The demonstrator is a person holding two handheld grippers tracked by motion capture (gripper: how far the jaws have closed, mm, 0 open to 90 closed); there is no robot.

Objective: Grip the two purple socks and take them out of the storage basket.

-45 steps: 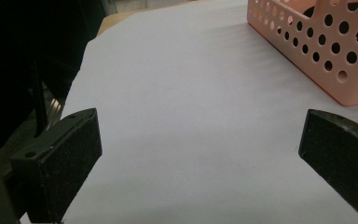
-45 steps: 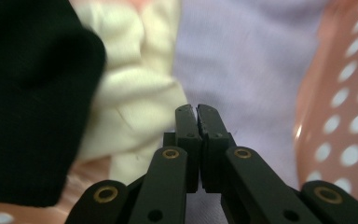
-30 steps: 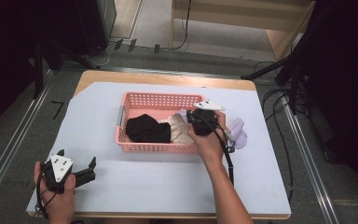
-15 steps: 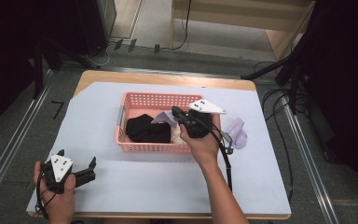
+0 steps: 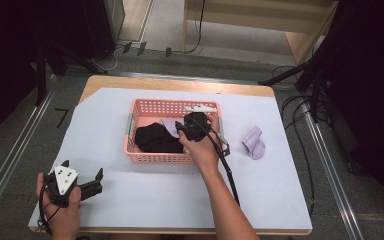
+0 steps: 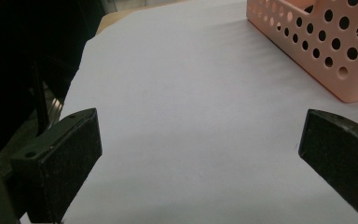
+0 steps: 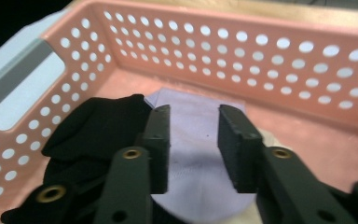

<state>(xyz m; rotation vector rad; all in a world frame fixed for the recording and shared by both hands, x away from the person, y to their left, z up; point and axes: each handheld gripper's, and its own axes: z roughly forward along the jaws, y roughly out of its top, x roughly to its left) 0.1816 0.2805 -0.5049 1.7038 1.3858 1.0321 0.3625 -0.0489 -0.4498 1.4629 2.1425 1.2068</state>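
A pink perforated basket [image 5: 172,103] [image 7: 270,60] [image 6: 326,51] stands mid-table. A black cloth [image 5: 152,137] [image 7: 93,126], a lavender sock [image 5: 170,125] [image 7: 193,128] and a bit of cream cloth [image 7: 261,135] lie inside it. My right gripper [image 5: 181,128] [image 7: 193,112] hangs over the basket's middle. Its jaws have just been opening and stand apart over the lavender sock, not pressing it. A second lavender sock [image 5: 253,142] lies on the sheet right of the basket. My left gripper [image 5: 83,168] [image 6: 200,140] rests at the front left, wide open with nothing between its fingers.
A pale sheet [image 5: 280,190] covers most of the wooden table [image 5: 180,82]. The right gripper's cable [image 5: 227,170] trails along the forearm. Metal rails and cables run on the floor on both sides.
The right gripper moved left from the basket's right end to over its middle, carrying a lavender sock. Its jaws parted, and the sock now lies in the basket. The left gripper stayed put.
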